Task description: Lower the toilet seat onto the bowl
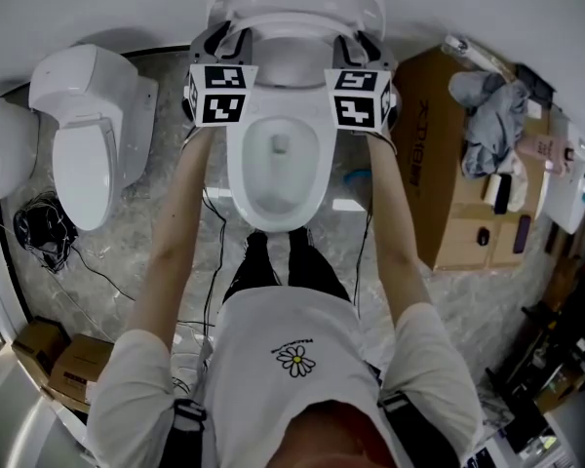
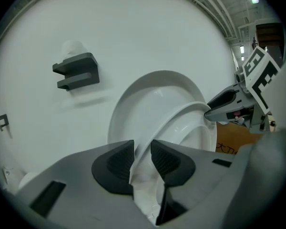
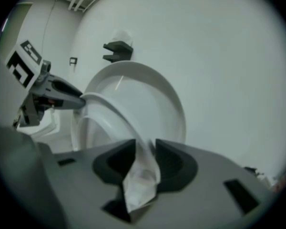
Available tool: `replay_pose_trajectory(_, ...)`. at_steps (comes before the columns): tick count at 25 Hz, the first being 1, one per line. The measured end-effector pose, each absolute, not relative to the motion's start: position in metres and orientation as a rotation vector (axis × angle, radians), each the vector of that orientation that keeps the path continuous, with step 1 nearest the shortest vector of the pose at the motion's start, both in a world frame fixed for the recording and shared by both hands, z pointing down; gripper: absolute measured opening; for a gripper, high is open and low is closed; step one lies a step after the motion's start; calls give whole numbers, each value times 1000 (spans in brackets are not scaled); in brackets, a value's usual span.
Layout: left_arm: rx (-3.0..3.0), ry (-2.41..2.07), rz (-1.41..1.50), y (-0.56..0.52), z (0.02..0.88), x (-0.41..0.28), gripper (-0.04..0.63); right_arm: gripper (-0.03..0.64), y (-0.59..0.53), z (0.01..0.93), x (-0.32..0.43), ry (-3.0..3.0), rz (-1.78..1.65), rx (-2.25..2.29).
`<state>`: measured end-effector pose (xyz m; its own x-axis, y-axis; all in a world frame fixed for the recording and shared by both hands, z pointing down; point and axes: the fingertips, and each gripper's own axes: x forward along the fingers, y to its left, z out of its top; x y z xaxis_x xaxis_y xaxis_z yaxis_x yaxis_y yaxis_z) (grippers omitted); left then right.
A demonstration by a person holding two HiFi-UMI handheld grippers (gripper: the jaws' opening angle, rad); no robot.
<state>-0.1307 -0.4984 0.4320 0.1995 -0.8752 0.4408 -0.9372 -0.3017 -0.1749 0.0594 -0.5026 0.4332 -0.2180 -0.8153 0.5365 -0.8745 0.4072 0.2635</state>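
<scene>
Seen from the head view, a second white toilet with its lid closed (image 1: 90, 149) stands at the left on the grey marbled floor (image 1: 146, 261), with a tangle of black cables (image 1: 39, 230) beside it and brown cardboard boxes (image 1: 60, 361) lower down. The person's sleeved arms reach forward on either side of the white ceramic toilet bowl (image 1: 273, 178) in the middle. The left gripper (image 1: 224, 41) is closed narrowly on the left side of the white oval toilet seat (image 1: 292, 25); in the left gripper view its ribbed dark pads (image 2: 119, 160) press on the seat's thin rim (image 2: 183, 111). The seat stands tilted, clear of the upright white lid (image 2: 148, 92) behind it and not yet down on the bowl. A dark grey bracket (image 2: 76, 71) is fixed to the white wall beyond. The right gripper (image 1: 357, 47) holds the seat's opposite side in the same way, its jaws narrowed onto the rim (image 3: 112, 109) in the right gripper view (image 3: 144, 159). Further right, a large brown cardboard box (image 1: 458, 198) stands on the floor with a crumpled grey cloth (image 1: 487, 115) on top.
</scene>
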Motion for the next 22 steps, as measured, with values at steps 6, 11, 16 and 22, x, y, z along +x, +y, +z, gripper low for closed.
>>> replay_pose_trajectory(6, 2352, -1784, 731, -500, 431, -129, 110, 123, -505, 437, 68, -2011, 112, 1461)
replay_pose_trajectory(11, 2345, -1792, 701, -500, 433, -131, 103, 98, -506, 436, 68, -2027, 77, 1519)
replay_pose_trajectory(16, 2346, -1760, 647, -499, 429, -131, 106, 92, -505, 433, 69, -2043, 78, 1526)
replay_pose_trajectory(22, 2351, -1704, 665, -496, 429, -132, 107, 83, -503, 433, 69, -2019, 44, 1524)
